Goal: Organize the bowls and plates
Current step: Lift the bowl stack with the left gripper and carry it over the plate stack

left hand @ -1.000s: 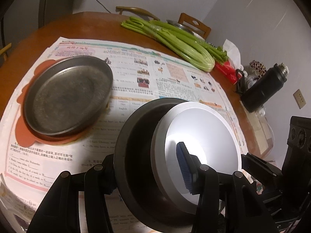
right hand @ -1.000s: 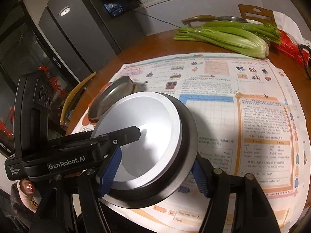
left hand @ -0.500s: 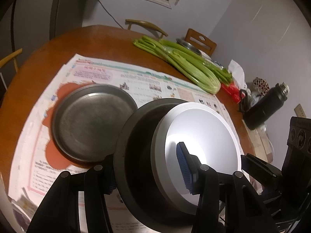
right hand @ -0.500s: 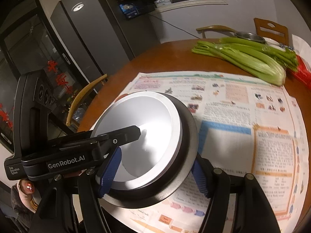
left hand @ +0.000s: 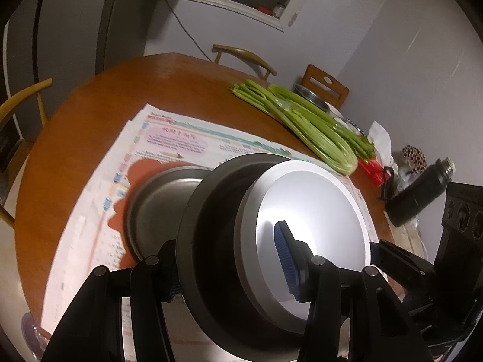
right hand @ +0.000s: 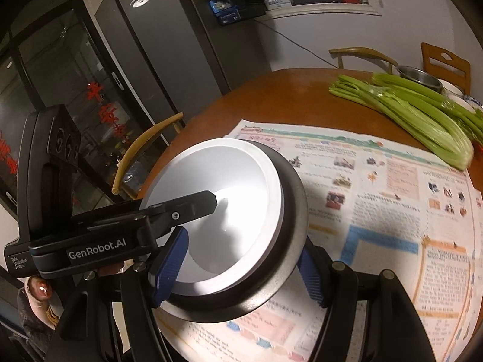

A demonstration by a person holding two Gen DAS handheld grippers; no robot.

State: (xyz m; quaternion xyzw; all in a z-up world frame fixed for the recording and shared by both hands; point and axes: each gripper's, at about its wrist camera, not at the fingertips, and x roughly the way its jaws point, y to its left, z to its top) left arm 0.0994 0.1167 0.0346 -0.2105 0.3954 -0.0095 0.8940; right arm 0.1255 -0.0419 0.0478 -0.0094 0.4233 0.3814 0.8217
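Both grippers hold one stack: a white bowl [left hand: 314, 211] nested in a dark bowl [left hand: 211, 226], lifted above the table. My left gripper [left hand: 232, 274] is shut on the stack's rim, one blue pad inside the white bowl. My right gripper [right hand: 241, 268] is shut on the opposite rim of the white bowl [right hand: 229, 199] and dark bowl [right hand: 283, 259]. A grey metal plate [left hand: 157, 208] lies on an orange mat on the newspaper, just left of and below the stack. It is hidden in the right wrist view.
Newspaper [right hand: 377, 199] covers the round wooden table [left hand: 90, 120]. Celery [left hand: 302, 120] lies at the far side, with a metal bowl [right hand: 419, 78] behind it. A black flask [left hand: 419, 196] stands at the right edge. Chairs ring the table.
Both grippers have lifted the bowl stack higher and carried it left, toward the grey plate. The plate now sits partly behind the stack.
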